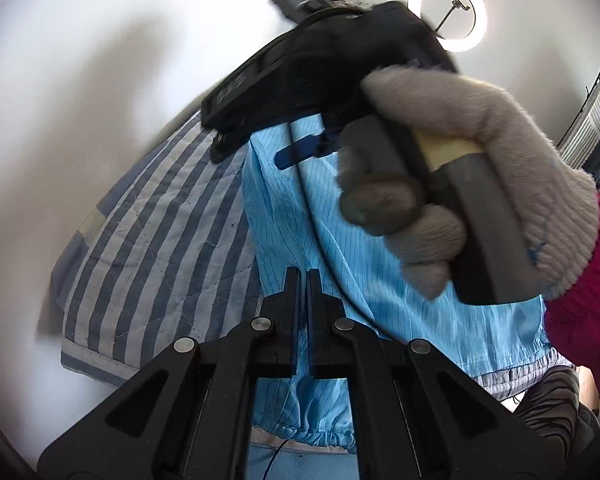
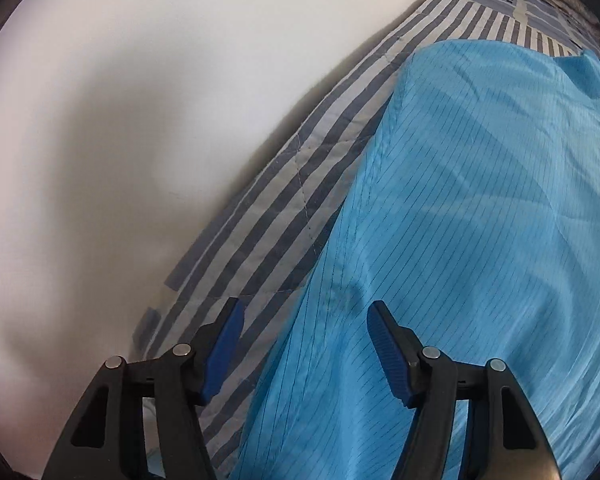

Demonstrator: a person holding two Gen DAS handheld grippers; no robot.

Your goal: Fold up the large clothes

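Observation:
A large light-blue pinstriped garment (image 1: 300, 216) lies spread on a blue-and-white striped quilt (image 1: 148, 232); it also fills the right wrist view (image 2: 460, 220). My left gripper (image 1: 304, 276) is shut, its black fingers pressed together just above the garment; no cloth shows between them. My right gripper (image 2: 304, 316) is open, its blue-padded fingers (image 2: 388, 344) spread above the garment's left edge, empty. In the left wrist view the right gripper's body (image 1: 324, 64) hovers over the garment's far part, held by a hand in a grey glove (image 1: 500, 184).
The quilt (image 2: 284, 184) ends at a white wall (image 2: 120, 120) along its far side. A lit ring light (image 1: 447, 12) stands behind. A pink sleeve (image 1: 588, 300) fills the right edge. The garment's elastic hem (image 1: 312, 436) bunches near my left gripper.

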